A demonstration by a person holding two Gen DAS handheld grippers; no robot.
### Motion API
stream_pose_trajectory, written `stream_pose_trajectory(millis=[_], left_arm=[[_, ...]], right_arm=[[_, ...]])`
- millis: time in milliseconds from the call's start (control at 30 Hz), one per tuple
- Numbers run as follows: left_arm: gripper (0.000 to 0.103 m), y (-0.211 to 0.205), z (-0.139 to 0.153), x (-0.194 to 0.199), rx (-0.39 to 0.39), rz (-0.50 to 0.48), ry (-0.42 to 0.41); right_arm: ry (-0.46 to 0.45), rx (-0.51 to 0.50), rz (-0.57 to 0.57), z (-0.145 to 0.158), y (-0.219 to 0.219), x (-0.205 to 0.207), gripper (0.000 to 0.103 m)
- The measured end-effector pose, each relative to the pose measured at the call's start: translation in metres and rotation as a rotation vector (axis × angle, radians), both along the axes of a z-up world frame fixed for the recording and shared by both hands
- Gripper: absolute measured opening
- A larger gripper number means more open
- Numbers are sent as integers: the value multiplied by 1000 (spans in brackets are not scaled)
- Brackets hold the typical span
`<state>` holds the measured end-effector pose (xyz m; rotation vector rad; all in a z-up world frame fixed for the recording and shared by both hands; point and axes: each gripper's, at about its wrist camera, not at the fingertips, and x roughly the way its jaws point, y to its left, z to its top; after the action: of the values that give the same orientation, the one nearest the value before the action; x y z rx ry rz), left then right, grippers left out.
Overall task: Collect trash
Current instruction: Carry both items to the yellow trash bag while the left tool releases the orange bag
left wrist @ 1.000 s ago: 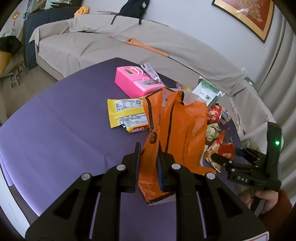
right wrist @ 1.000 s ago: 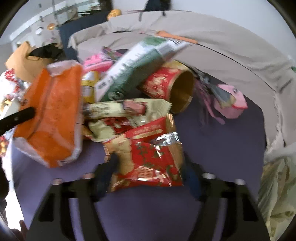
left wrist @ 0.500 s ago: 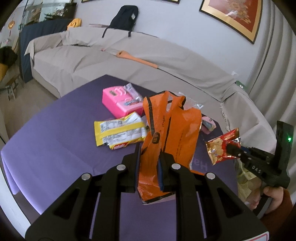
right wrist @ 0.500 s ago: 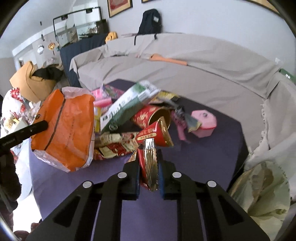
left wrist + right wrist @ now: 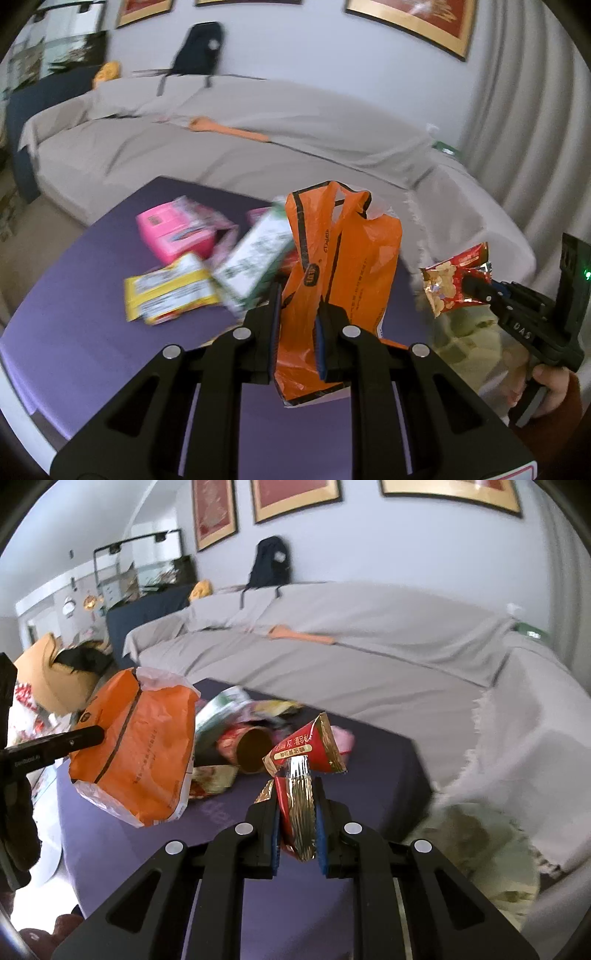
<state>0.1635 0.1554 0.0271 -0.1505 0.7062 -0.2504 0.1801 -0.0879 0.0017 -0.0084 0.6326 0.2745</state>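
Grey-draped sofa [image 5: 258, 147], framed pictures [image 5: 295, 498]; pale curtain [image 5: 524, 110]

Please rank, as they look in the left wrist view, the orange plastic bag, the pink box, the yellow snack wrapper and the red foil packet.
1. Orange plastic bag, though it is nearest the camera.
2. Yellow snack wrapper and pink box look alike; blur prevents ranking.
3. Red foil packet.

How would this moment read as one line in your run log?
left gripper: shut on orange bag | right gripper: shut on red snack wrapper | other trash: on purple table
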Motion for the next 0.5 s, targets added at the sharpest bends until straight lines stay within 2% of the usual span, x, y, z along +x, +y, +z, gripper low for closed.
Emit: stream_pose_trajectory(millis=[133, 267, 367, 500], left_arm=[[14, -45, 19, 14, -41, -96, -13], [14, -107, 31, 29, -49, -215, -46], [14, -153, 28, 41, -51, -306, -38], [14, -210, 11, 63, -63, -401, 30]], right_arm=[[-41, 9, -74, 10, -48, -17, 16], [-90, -18, -179, 18, -103, -41, 16], [-118, -69, -263, 20, -140, -56, 16], [-110, -65, -346, 15, -188, -66, 16]])
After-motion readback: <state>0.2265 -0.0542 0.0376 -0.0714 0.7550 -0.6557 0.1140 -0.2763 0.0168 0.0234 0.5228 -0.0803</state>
